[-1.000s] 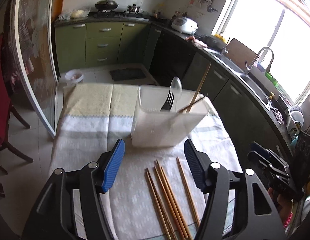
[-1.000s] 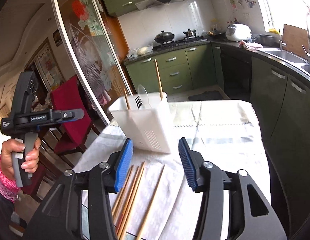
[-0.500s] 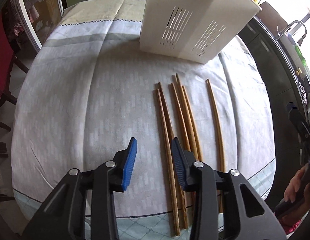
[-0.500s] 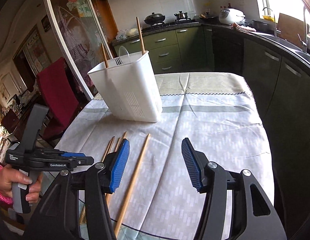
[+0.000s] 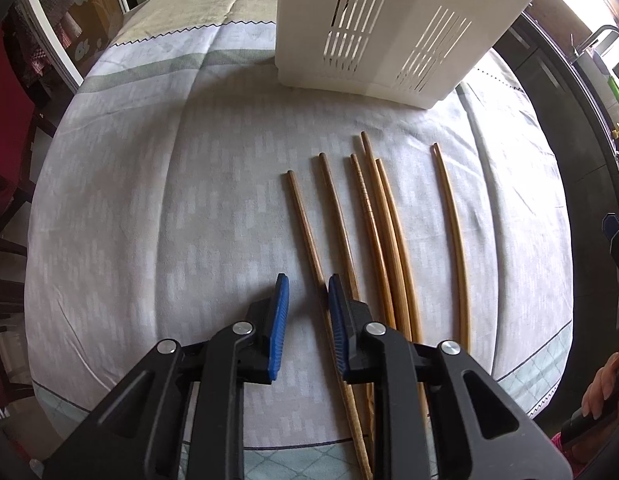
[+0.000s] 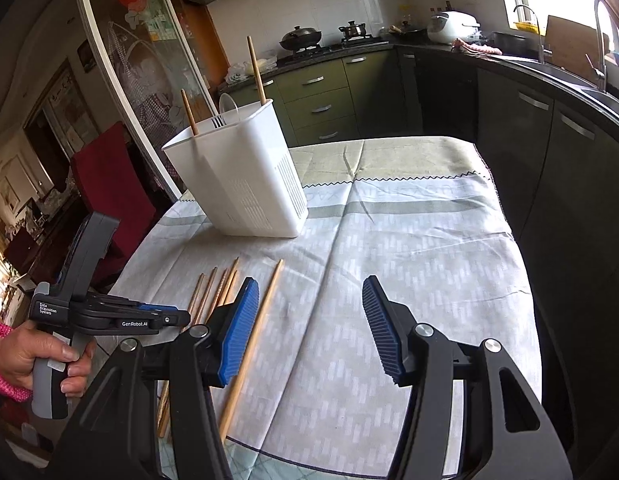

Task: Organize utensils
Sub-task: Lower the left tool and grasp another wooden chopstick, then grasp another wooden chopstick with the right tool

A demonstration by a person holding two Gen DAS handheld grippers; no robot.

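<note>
Chopsticks point(image 5: 383, 236) lay loose on the tablecloth point(image 5: 149, 200) near the white utensil holder point(image 5: 389, 28). The left gripper point(image 5: 305, 300), jaws just narrowing, straddled the leftmost stick without pinching it; the right gripper point(image 6: 309, 320) hung open. A skewed close could roll the stick away.

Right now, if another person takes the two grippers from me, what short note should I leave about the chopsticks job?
Left gripper: low over the cloth, jaws just closing around the leftmost chopstick; a small gap shows, not yet gripped.
Right gripper: open, empty, above the cloth.
Things: six chopsticks loose on the cloth; white holder stands behind them.
Done: two chopsticks, a fork and a spoon in the holder.
Left: move the six chopsticks into the holder.
</note>
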